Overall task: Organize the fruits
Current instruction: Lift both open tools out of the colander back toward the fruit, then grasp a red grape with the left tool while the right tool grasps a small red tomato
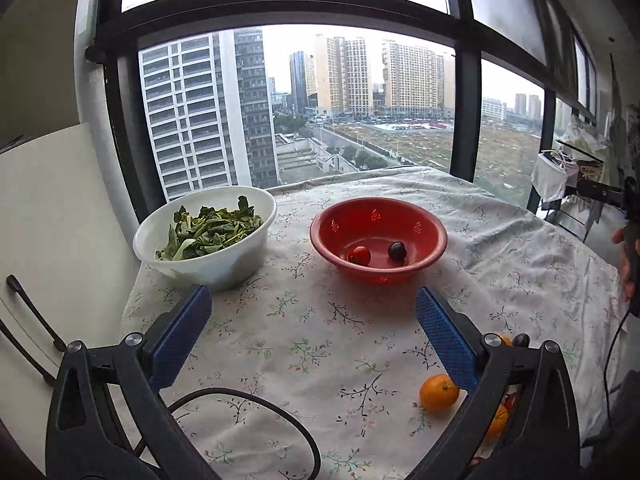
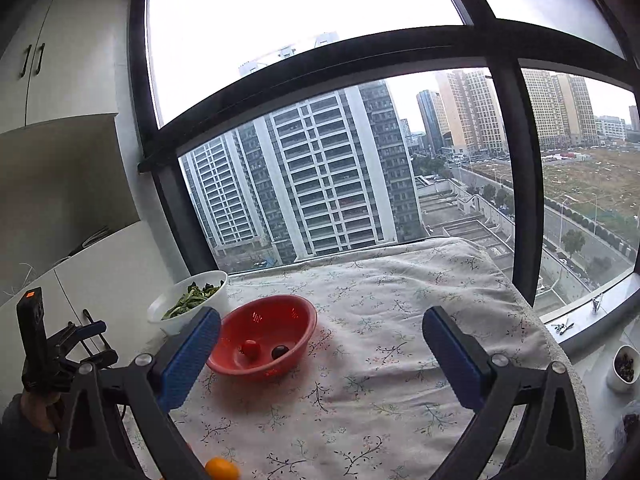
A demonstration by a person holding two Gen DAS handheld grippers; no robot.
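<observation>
I read no writing on anything; my left gripper [image 1: 314, 318] hovers level above the surface [image 1: 320, 344], jaws apart and empty; one white bowl [image 1: 208, 236] of greens sits left of one red colander [image 1: 378, 238], which holds one tomato [image 1: 359, 255] and one dark fruit [image 1: 397, 251]; one orange [image 1: 439, 392] lies beside the right pad; my right gripper [image 2: 322, 344] hangs higher, jaws apart.

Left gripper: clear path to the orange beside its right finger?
Probably yes. The left gripper is open with nothing in it, and the orange sits alone on the tablecloth, with nothing between them.
</observation>
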